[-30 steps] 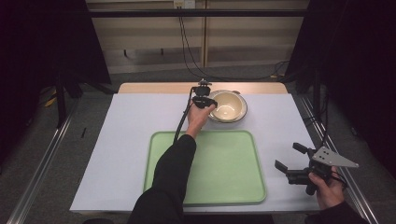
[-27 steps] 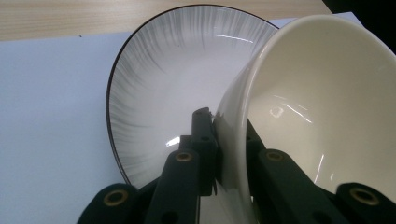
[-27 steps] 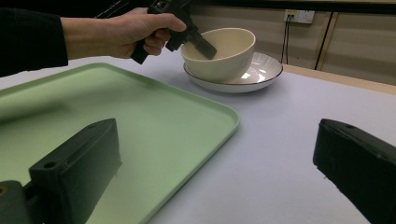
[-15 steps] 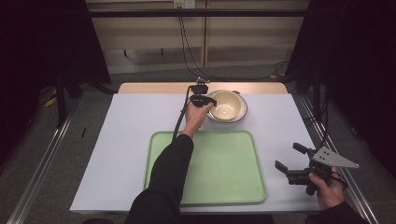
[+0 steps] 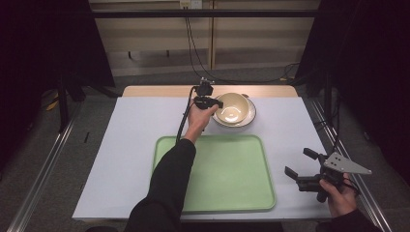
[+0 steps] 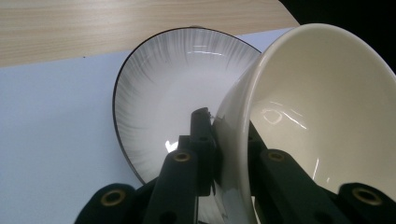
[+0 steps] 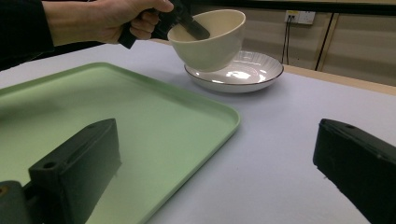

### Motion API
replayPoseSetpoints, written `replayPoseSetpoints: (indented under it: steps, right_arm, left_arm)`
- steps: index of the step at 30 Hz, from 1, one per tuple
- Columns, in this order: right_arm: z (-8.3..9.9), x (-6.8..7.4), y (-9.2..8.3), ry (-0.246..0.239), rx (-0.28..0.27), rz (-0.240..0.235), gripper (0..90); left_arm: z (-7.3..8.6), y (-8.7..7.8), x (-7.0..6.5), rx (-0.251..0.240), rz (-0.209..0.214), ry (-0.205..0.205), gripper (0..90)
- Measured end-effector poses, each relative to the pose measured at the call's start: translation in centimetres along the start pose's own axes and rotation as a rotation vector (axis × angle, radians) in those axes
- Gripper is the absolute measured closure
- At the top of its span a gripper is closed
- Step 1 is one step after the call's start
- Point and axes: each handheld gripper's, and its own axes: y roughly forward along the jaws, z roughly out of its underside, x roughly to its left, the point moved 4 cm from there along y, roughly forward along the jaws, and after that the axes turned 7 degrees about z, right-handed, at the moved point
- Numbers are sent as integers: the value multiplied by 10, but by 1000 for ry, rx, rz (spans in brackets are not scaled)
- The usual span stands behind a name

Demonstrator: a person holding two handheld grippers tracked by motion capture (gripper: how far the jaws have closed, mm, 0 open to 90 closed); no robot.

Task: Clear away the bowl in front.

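A cream bowl (image 5: pixel 233 109) hangs tilted just above a white plate with a dark rim (image 5: pixel 250 119) at the back of the table. My left gripper (image 5: pixel 215 103) is shut on the bowl's near rim, one jaw inside and one outside. In the left gripper view the bowl (image 6: pixel 322 102) rises to the right of the plate (image 6: pixel 163 88), with the left gripper (image 6: pixel 227 128) pinching its wall. The right gripper view shows the bowl (image 7: pixel 210 39) clear of the plate (image 7: pixel 243 74). My right gripper (image 5: pixel 297 164) stands open near the table's front right, holding nothing.
A light green tray (image 5: pixel 227 174) lies in the middle front of the white table cover (image 5: pixel 121 145), between the plate and the person. The person's left sleeve reaches across the tray's left side. A bare wooden strip (image 5: pixel 159 91) runs along the far edge.
The left gripper has risen a little with the bowl, which has come off the plate and tilted. The right gripper has stayed where it was.
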Motion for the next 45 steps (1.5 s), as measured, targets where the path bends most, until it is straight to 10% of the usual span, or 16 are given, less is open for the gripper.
replayPoseSetpoints:
  steps: [45]
  right_arm:
    - [-2, 1, -3, -14, -23, -11, 3]
  left_arm:
    - [24, -21, -52, 52, 128, 100, 825]
